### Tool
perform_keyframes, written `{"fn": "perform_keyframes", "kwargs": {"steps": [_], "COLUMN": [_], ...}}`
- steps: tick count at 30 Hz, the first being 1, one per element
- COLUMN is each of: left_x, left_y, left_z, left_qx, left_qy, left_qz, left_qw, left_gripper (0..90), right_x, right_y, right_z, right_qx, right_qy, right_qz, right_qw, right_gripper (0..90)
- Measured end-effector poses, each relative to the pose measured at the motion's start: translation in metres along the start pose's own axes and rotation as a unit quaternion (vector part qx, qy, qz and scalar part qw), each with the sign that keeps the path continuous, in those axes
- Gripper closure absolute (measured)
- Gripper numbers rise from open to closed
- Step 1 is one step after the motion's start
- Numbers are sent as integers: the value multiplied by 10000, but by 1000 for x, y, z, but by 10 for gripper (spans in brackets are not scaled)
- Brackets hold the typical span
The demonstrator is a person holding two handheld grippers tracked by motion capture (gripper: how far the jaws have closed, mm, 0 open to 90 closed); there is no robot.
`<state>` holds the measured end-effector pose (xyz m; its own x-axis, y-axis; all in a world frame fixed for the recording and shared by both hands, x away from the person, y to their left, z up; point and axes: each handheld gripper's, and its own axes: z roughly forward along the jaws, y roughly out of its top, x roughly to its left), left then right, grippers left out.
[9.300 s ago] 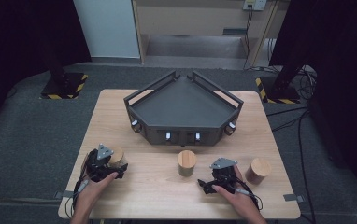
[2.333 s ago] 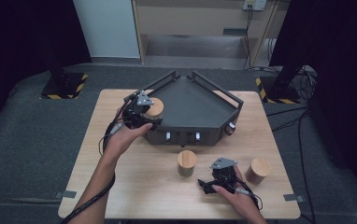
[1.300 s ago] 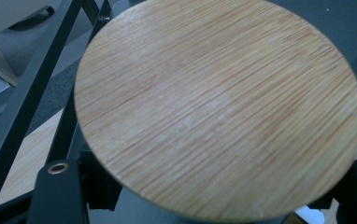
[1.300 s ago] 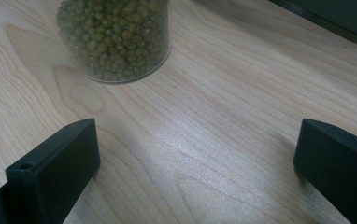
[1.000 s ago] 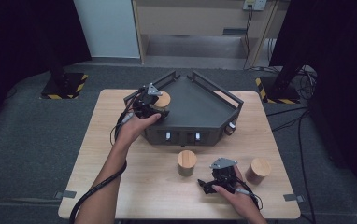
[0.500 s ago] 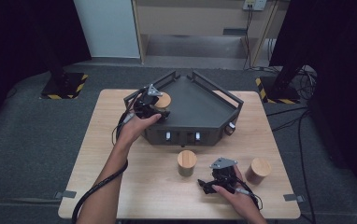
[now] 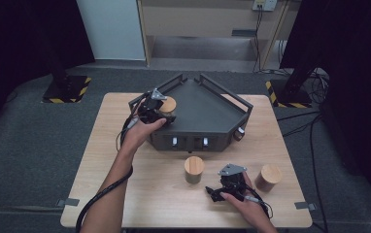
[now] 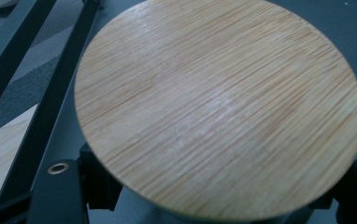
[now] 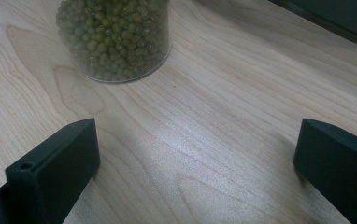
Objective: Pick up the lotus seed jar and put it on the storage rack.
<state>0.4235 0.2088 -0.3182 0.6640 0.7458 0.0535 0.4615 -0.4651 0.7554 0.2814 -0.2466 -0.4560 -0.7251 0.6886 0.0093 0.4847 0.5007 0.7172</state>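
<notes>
High view: the left gripper holds a wooden-lidded jar over the left corner of the dark tray. The right gripper rests near the counter's front edge, between 2 other jars.

Left gripper view: jaws clamp the jar below its lid.

Right gripper view: jaws wide apart, empty; a bean-filled jar stands ahead.

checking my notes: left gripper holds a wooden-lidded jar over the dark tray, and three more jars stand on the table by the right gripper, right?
Not three: the high view shows two jars on the table, one left of the right gripper and one to its right. The left gripper does hold a wooden-lidded jar over the dark tray.
</notes>
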Motion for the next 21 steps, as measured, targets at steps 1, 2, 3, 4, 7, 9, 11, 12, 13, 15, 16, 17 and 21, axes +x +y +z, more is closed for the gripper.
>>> {"fn": "perform_keyframes", "kwargs": {"steps": [1,2,3,4,7,9,11,12,13,15,16,17,21], "left_x": [1,2,3,5,8,9,10,10,10,13,14,14,15], "left_y": [0,0,0,1,1,1,1,0,0,-1,-1,-1,-4], "left_z": [0,0,1,1,2,3,3,3,3,3,3,3,3], "left_qx": [5,10,15,24,37,30,24,18,18,3,-2,-2,-46], "left_qy": [-23,-35,-62,-108,-216,-241,-244,-255,-255,-305,-319,-319,-341], "left_qz": [-18,-32,-53,-80,-111,-127,-126,-124,-124,-110,-111,-111,-101], "left_qw": [10000,10000,10000,9999,9997,9996,9996,9996,9996,9995,9994,9994,9994], "left_gripper": [244,244,244,244,243,243,244,243,243,243,243,243,242], "right_x": [0,0,0,0,0,0,0,0,0,0,0,0,0], "right_y": [0,0,0,0,0,0,0,0,0,0,0,0,0], "right_z": [0,0,0,0,0,0,0,0,0,0,0,0,0], "right_qx": [0,0,0,-1,-1,-1,-1,-1,-1,-3,-3,-4,-4], "right_qy": [0,-1,-2,-1,-2,-2,-2,-3,-3,-5,-5,-5,-6], "right_qz": [1,2,2,2,1,2,4,4,4,2,4,3,4], "right_qw": [10000,10000,10000,10000,10000,10000,10000,10000,10000,10000,10000,10000,10000], "right_gripper": [7,7,7,7,7,7,7,7,7,7,7,7,7]}}
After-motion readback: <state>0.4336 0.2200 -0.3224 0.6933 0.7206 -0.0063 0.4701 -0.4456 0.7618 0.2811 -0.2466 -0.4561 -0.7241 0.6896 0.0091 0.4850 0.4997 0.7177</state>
